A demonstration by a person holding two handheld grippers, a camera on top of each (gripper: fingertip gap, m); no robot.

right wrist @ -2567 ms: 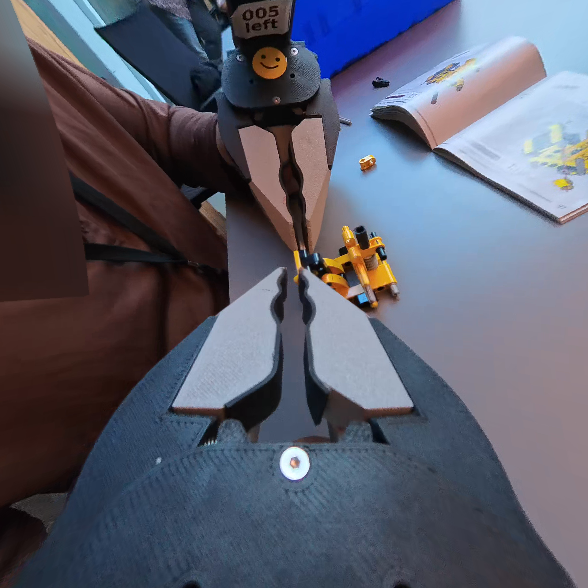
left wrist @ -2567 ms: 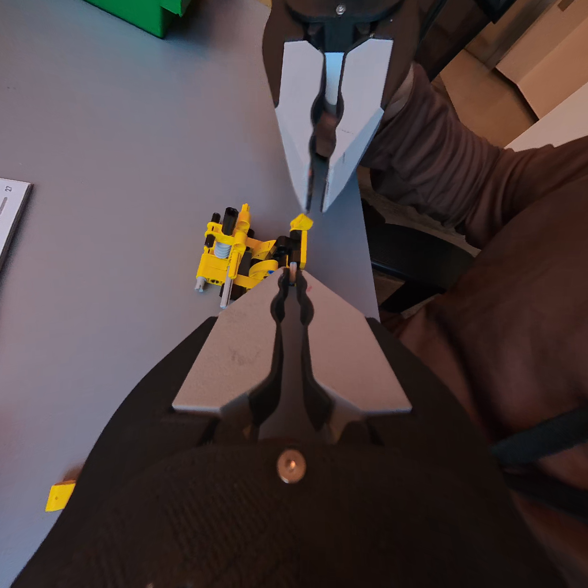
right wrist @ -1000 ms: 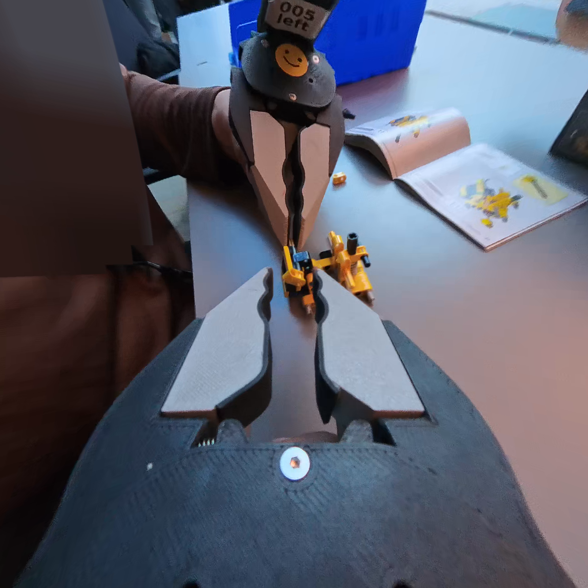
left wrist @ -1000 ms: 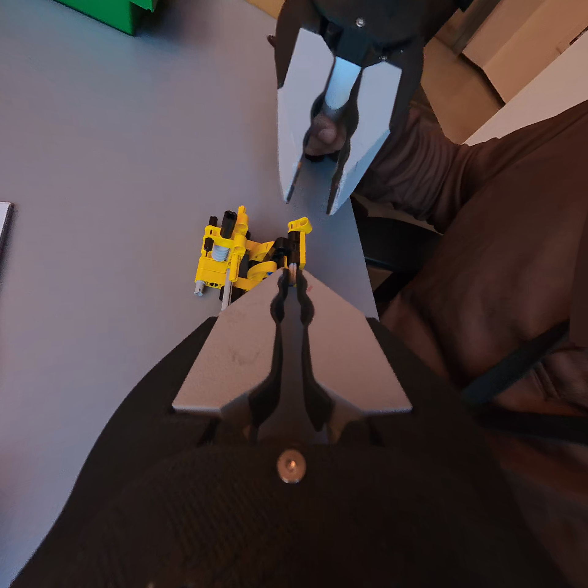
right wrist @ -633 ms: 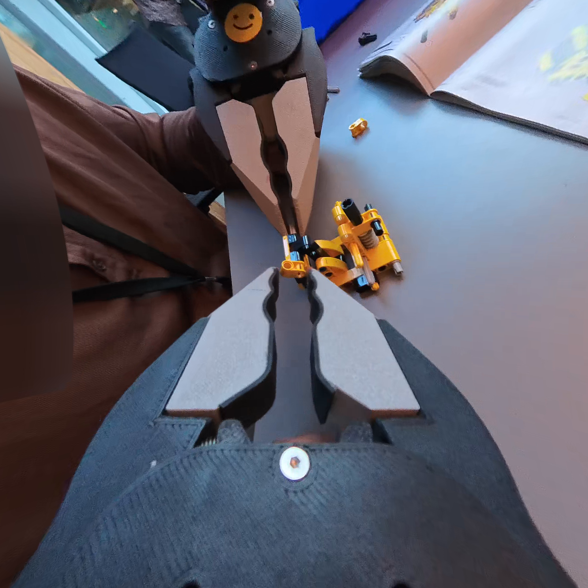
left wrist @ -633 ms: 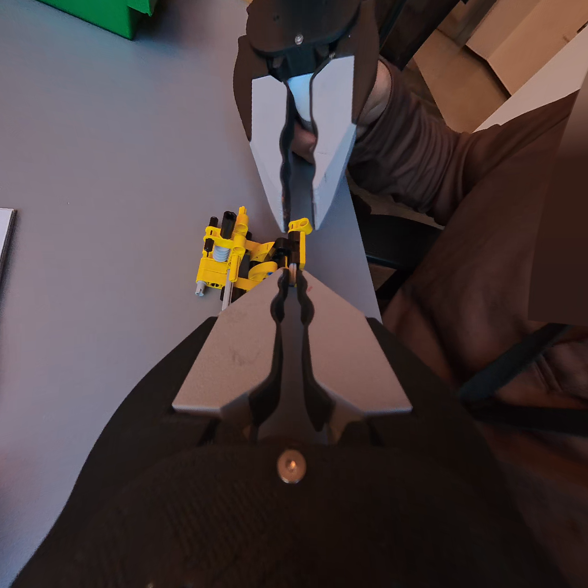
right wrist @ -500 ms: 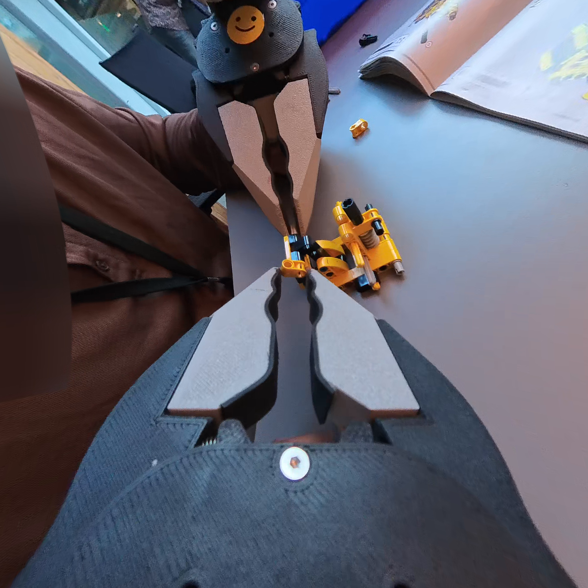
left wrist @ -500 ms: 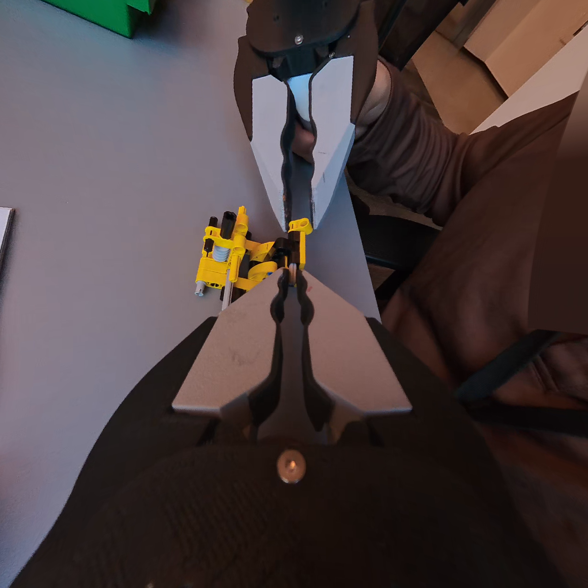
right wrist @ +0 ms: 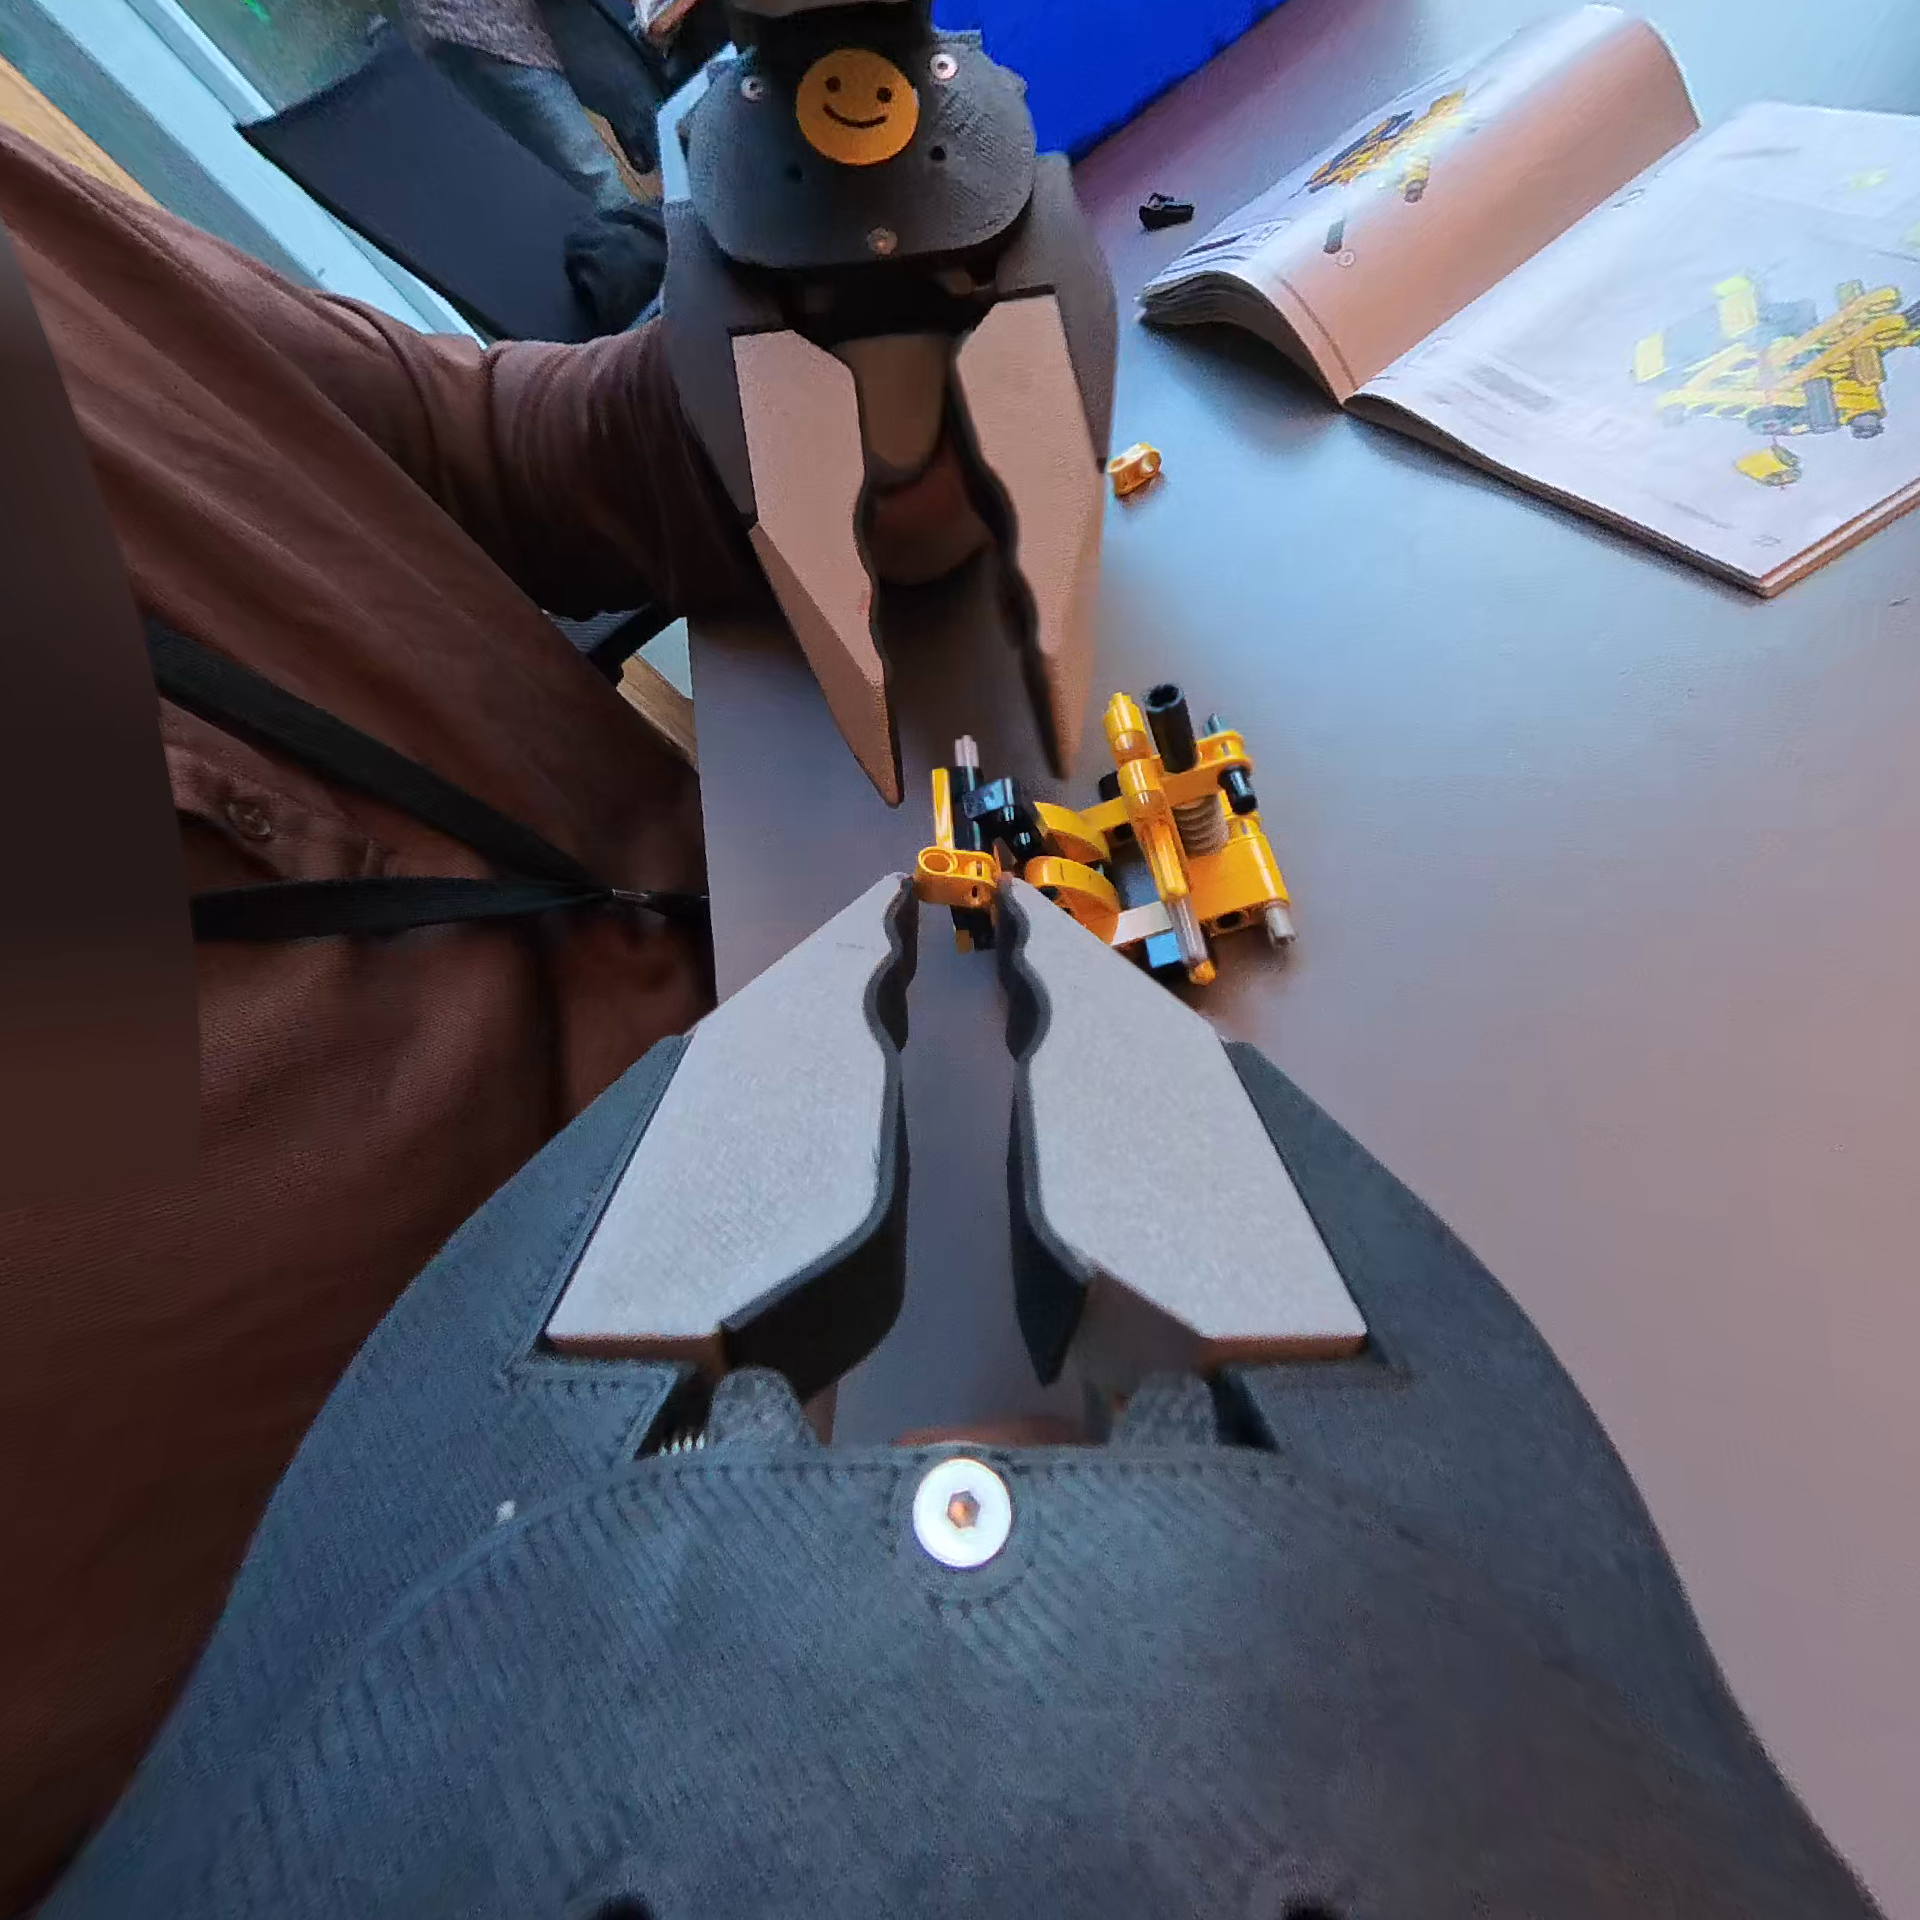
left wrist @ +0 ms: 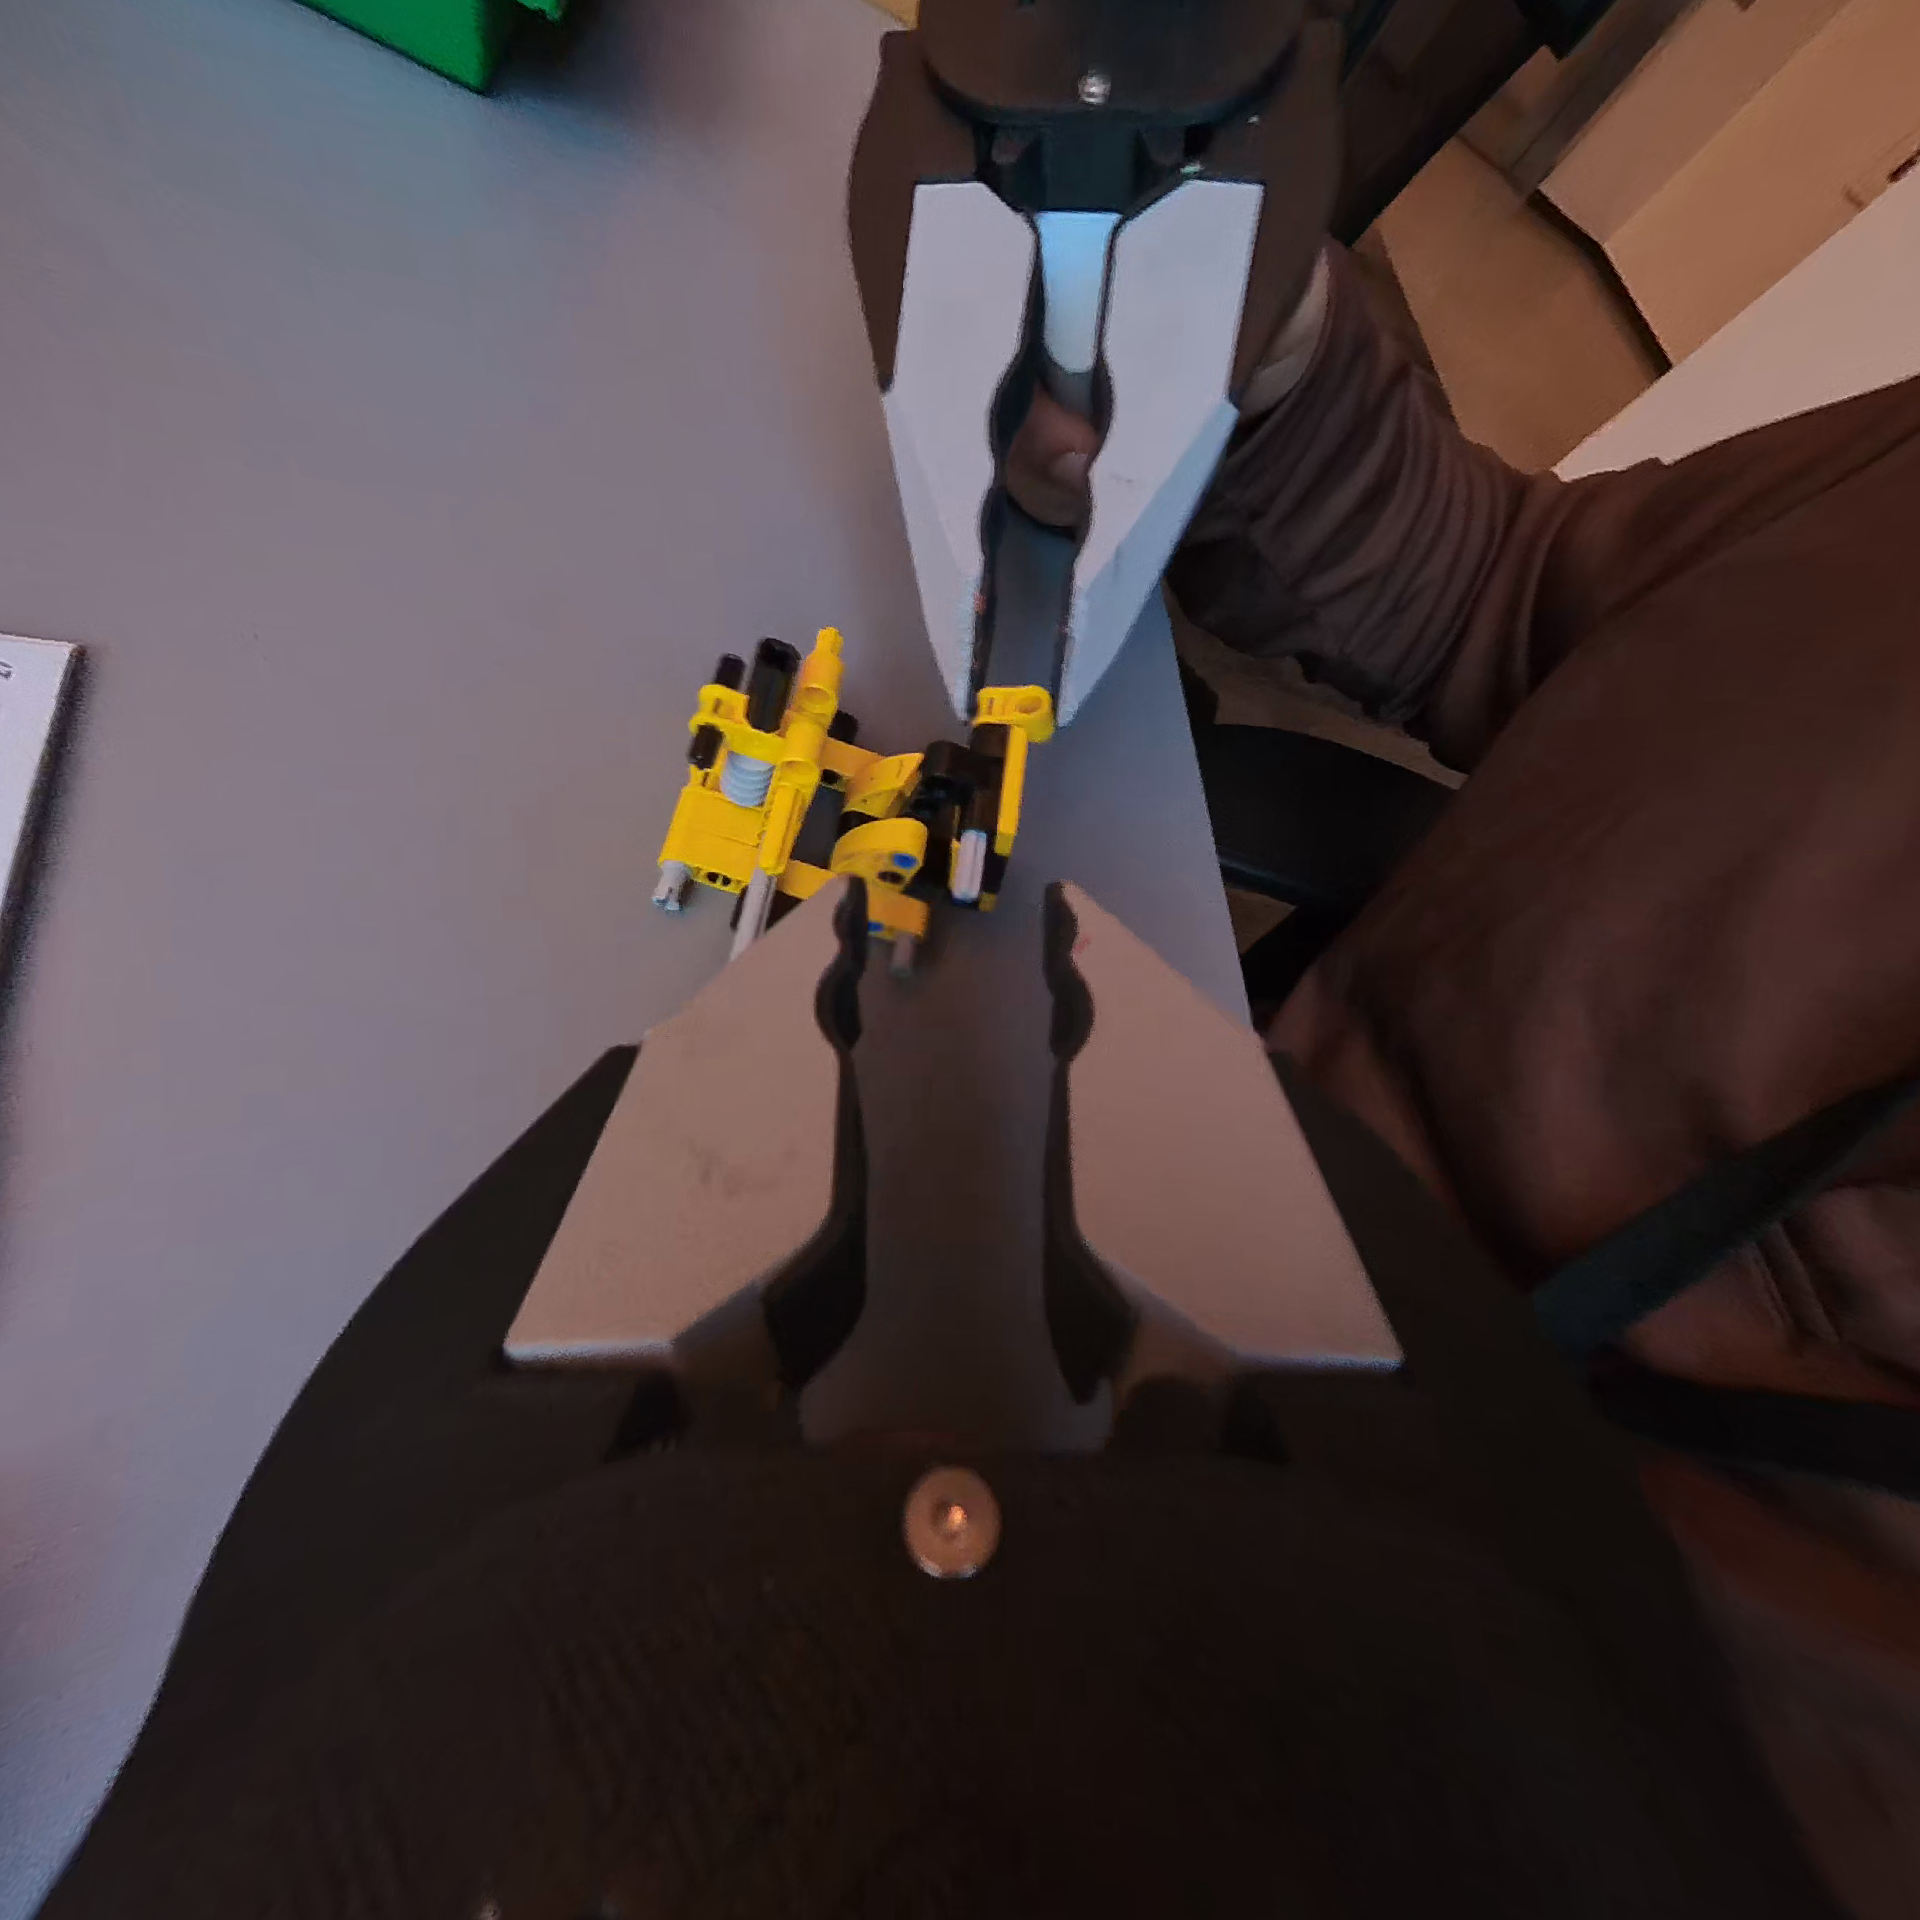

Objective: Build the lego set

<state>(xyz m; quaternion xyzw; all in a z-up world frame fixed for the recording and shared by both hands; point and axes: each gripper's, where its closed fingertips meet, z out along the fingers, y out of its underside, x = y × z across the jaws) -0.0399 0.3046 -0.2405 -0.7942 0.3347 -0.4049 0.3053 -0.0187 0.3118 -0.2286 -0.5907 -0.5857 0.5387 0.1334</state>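
Observation:
A small yellow and black lego assembly [left wrist: 821,810] lies on the grey table [left wrist: 312,416] close to its near edge; it also shows in the right wrist view [right wrist: 1143,862]. My left gripper [left wrist: 951,899] is open and empty, with its tips just short of the assembly's grey axle end. In the right wrist view my left gripper [right wrist: 977,779] hangs over that end. My right gripper [right wrist: 956,888] is shut on the yellow connector [right wrist: 956,862] at the assembly's other end. The left wrist view shows my right gripper [left wrist: 1018,712] pinching that connector [left wrist: 1013,707].
An open instruction booklet [right wrist: 1558,343] lies at the far right. A loose yellow piece [right wrist: 1132,468] and a small black piece [right wrist: 1164,211] lie near it. A blue bin [right wrist: 1091,62] and a green box [left wrist: 457,42] stand farther back. A person's brown-sleeved arm [right wrist: 468,499] lies along the table edge. My two grippers' fingertips are within a few centimetres of each other.
My right gripper came down, narrowed and closed on the yellow connector. My left gripper, shut on the assembly's axle end before, has opened and let go.

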